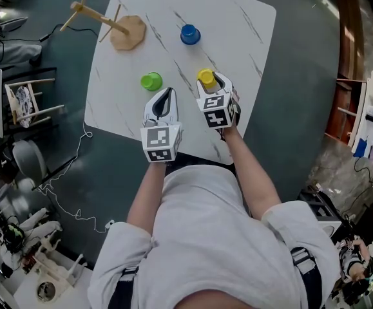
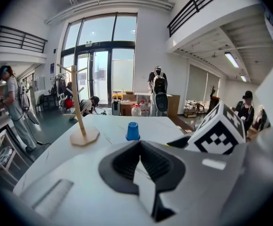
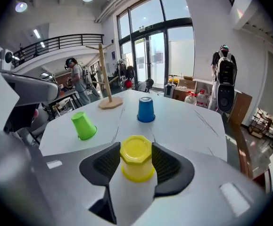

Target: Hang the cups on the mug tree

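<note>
Three cups stand upside down on the white marble table (image 1: 238, 37): a blue cup (image 1: 190, 34) (image 2: 133, 131) (image 3: 146, 110) at the far middle, a green cup (image 1: 151, 81) (image 3: 84, 125) nearer left, and a yellow cup (image 1: 205, 78) (image 3: 136, 158) near the front. The wooden mug tree (image 1: 127, 32) (image 2: 82, 135) (image 3: 109, 102) stands bare at the far left corner. My right gripper (image 1: 209, 76) (image 3: 136, 161) has both pads against the yellow cup's sides, and the cup rests on the table. My left gripper (image 1: 165, 94) (image 2: 139, 147) is shut with nothing in it, just right of the green cup.
The table's front edge runs just under both grippers. A wooden rack (image 1: 28, 102) and cables lie on the floor to the left, and a shelf (image 1: 350, 114) stands to the right. Several people stand beyond the table's far side.
</note>
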### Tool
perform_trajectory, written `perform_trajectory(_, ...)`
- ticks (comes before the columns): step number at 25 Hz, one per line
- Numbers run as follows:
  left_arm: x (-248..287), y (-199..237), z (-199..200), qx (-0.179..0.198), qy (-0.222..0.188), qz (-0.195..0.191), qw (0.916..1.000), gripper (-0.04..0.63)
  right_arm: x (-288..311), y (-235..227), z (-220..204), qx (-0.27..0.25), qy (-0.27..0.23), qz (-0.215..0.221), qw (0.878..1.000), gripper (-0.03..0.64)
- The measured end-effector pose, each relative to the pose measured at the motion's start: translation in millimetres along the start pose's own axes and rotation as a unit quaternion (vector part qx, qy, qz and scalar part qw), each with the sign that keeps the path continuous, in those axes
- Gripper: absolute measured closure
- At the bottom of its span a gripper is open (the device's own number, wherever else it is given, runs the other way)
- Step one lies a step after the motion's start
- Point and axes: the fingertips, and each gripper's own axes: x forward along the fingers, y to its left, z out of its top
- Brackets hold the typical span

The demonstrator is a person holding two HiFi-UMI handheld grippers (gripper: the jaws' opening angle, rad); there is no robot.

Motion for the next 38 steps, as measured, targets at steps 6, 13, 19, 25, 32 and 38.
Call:
perform_trajectory(6, -5, 2, 2, -0.001, -0.005, 0.003, 1.0, 0.592, -3, 5, 7, -0.02, -0.009, -0.007, 1.0, 0.403)
perform_trajectory(13, -12, 14, 11, -0.006, -0.018, 0.017, 0.9997, 0.592, -20, 16, 38, -0.019, -0.048, 0.016, 0.999, 0.403)
perform_trajectory(19, -22, 23, 22, -0.013, -0.034, 0.026, 0.999, 0.592, -45, 31, 81, -0.02, -0.1, 0.039, 0.994, 0.403)
perform_trajectory(25, -36, 36, 52, -0.011, -0.072, 0.036, 0.9967, 0.592, -78, 45, 135, -0.029, -0.161, 0.06, 0.985, 0.403)
perform_trajectory(32, -45, 53, 66, -0.014, -0.088, 0.045, 0.995, 0.592, -111, 60, 183, -0.048, -0.227, 0.063, 0.971, 0.403)
perform_trajectory(38, -51, 70, 75, -0.022, -0.1, 0.051, 0.9934, 0.592, -115, 76, 199, -0.047, -0.239, 0.072, 0.967, 0.403)
